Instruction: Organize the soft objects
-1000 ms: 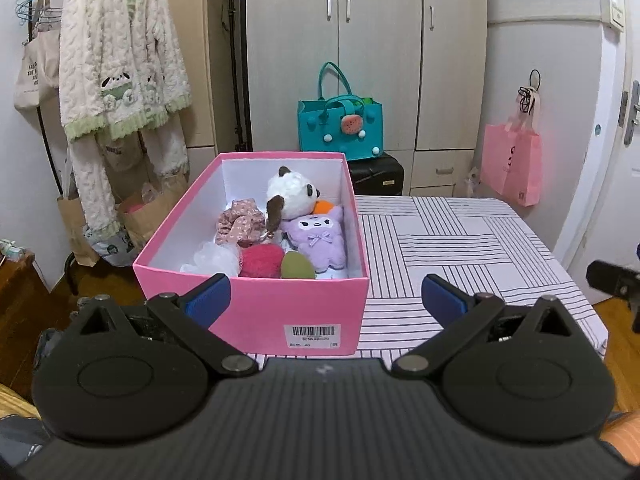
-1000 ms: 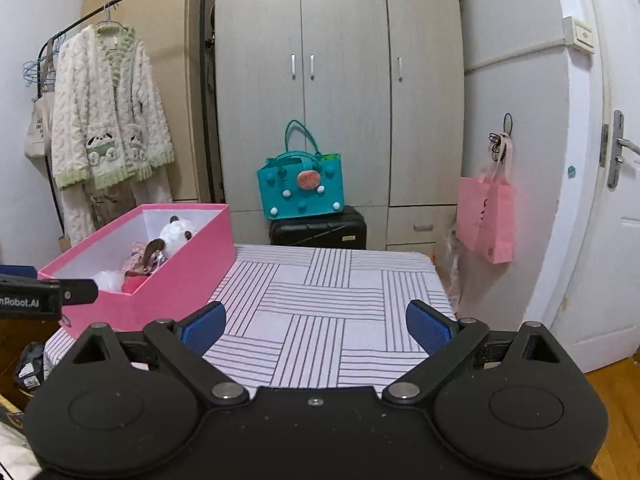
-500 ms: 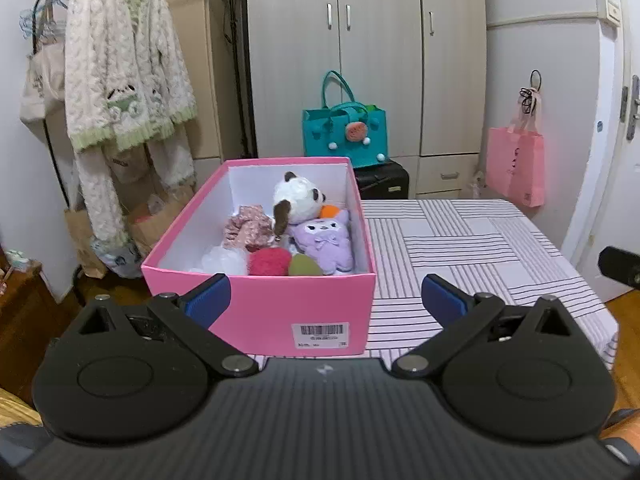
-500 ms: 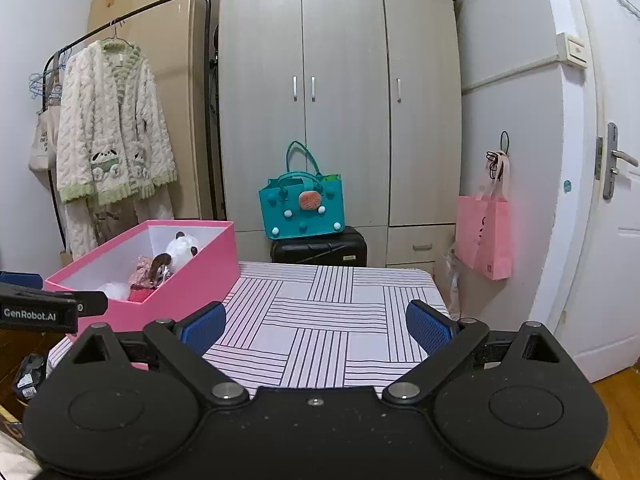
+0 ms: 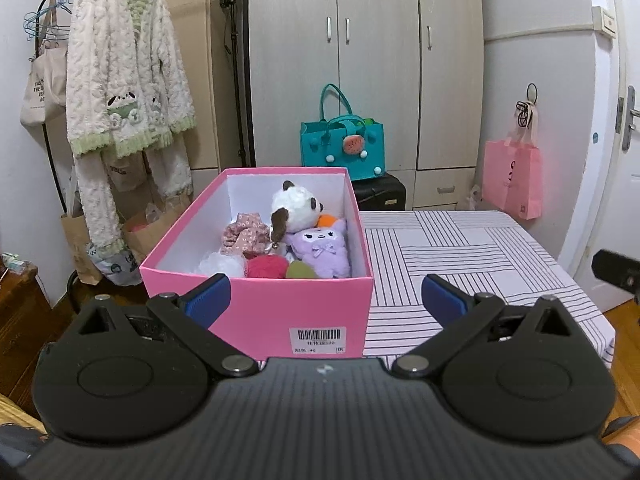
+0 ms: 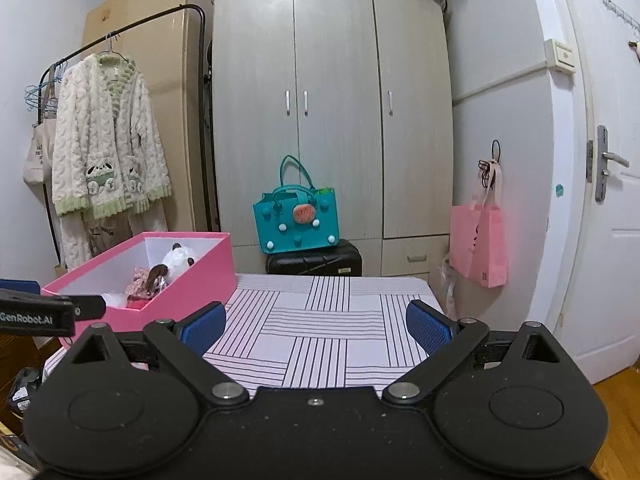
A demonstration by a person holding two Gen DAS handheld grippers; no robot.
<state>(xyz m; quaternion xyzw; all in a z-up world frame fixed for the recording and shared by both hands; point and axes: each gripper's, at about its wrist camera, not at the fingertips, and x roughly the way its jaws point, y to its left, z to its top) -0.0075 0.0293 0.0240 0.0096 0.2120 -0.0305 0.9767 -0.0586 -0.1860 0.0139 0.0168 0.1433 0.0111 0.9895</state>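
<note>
A pink box [image 5: 256, 312] stands on the left of a striped table [image 5: 460, 248]. In it lie a white panda plush [image 5: 294, 208], a purple plush [image 5: 320, 250], a pink floral scrunchie [image 5: 244, 236], a red ball [image 5: 266, 268] and several other soft items. My left gripper [image 5: 326, 300] is open and empty, just short of the box's near wall. My right gripper [image 6: 316, 326] is open and empty over the table's near edge, right of the box [image 6: 192, 276].
A teal bag [image 5: 343, 140] sits on a black case behind the table, before a wardrobe [image 6: 332, 120]. A fluffy robe [image 5: 124, 88] hangs on a rack at left. A pink bag [image 6: 480, 248] hangs by the door at right.
Both grippers have drawn back and risen a little from the table; the box looks smaller and farther. Both stay open and empty.
</note>
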